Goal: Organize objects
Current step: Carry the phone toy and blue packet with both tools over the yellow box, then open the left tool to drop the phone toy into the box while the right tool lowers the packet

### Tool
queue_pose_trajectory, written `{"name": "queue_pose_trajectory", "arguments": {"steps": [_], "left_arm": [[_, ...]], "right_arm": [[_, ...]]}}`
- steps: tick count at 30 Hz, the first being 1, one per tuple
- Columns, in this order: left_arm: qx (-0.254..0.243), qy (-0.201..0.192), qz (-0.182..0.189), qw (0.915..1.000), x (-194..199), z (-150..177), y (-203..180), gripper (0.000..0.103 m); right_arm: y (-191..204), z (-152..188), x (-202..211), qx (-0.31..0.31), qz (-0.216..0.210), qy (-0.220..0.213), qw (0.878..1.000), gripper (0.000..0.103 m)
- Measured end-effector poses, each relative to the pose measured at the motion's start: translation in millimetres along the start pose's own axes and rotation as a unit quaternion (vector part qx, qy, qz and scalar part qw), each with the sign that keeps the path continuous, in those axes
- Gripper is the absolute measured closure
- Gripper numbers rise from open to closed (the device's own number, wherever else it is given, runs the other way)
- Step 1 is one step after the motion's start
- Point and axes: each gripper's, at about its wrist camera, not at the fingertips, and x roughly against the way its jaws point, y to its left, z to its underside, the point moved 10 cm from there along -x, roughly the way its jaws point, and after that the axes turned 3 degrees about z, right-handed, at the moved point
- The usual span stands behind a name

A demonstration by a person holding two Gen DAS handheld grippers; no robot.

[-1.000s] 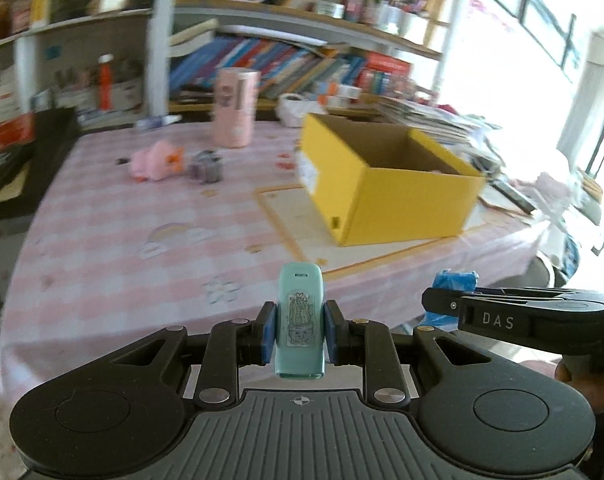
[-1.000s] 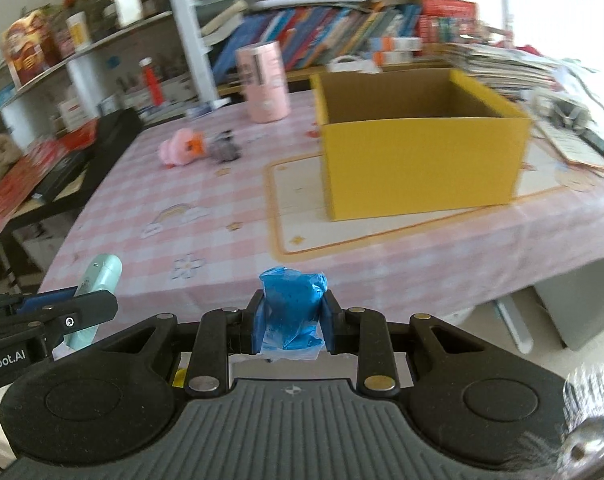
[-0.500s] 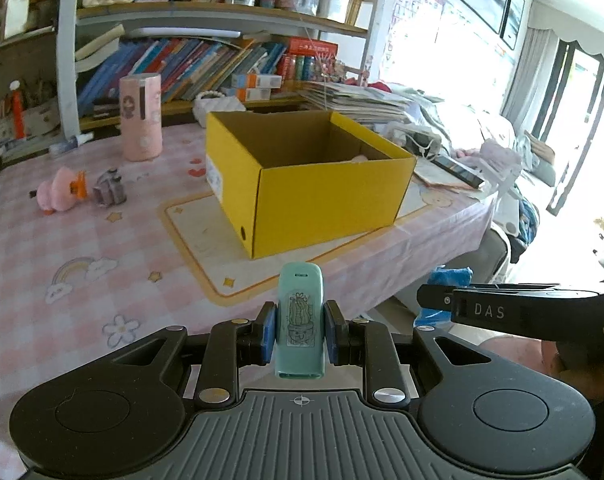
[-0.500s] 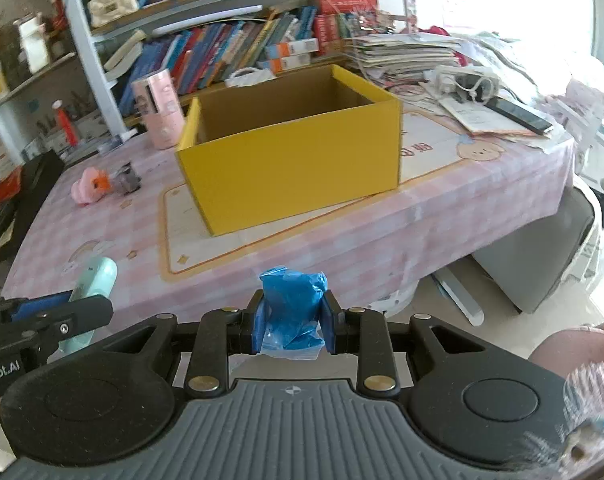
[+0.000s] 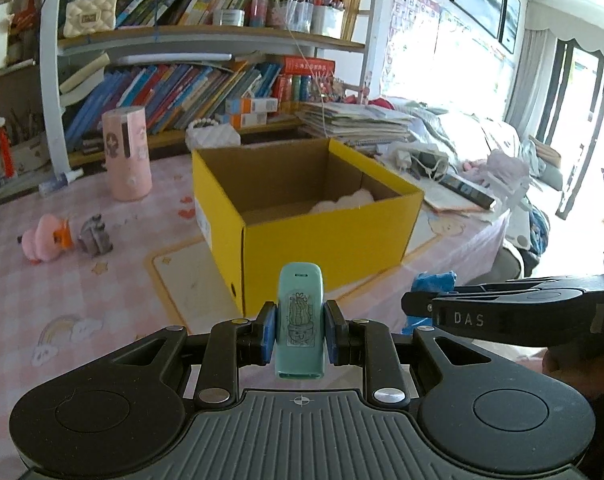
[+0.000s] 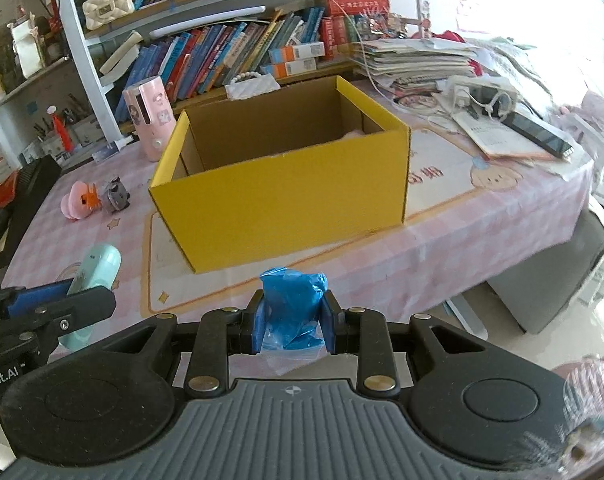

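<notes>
Mid-task, carry stage. Left tongs (image 5: 299, 334) clamped tight on mint green cactus-print case (image 5: 299, 320); right tongs (image 6: 293, 322) clamped tight on crumpled blue plastic packet (image 6: 291, 306). Yellow cardboard box (image 6: 285, 196) ahead of both tongs, something pale already inside. Both loads not yet dropped. Pink duck toy (image 5: 41, 238) and small grey toy (image 5: 95, 234) left on worktop (image 5: 61, 304), far left of tongs.
</notes>
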Motion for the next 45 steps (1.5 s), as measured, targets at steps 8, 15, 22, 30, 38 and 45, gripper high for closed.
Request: {"name": "queue_pose_trajectory", "arguments": {"steps": [8,15,22,30,38,45], "left_arm": [[0.008,-0.059,-0.007,0.9982,-22,-43,-6,0.08],[0.007,-0.091,-0.027,0.9954,-50,-84,-9,0.08],[0.014,-0.089,-0.062,0.994,-79,-103,-1,0.08],[0.035,-0.039,-0.075,0.9958,-119,-92,6,0.08],[0.054,0.032,-0.096,0.9934,-148,-71,21,0.08],[0.028,0.053,-0.105,0.9926,-155,-69,18,0.08]], "right_arm": [[-16,-49,-13,0.025,-0.008,-0.046,0.999,0.078],[-32,-107,-22,0.037,-0.023,-0.108,0.993,0.078],[-41,-147,-51,0.034,-0.044,-0.118,0.991,0.078],[-40,-169,-83,0.046,-0.073,-0.11,0.99,0.078],[-17,-161,-119,0.109,-0.095,-0.075,0.987,0.078],[-5,-152,-138,0.131,-0.11,-0.042,0.984,0.078]]}}
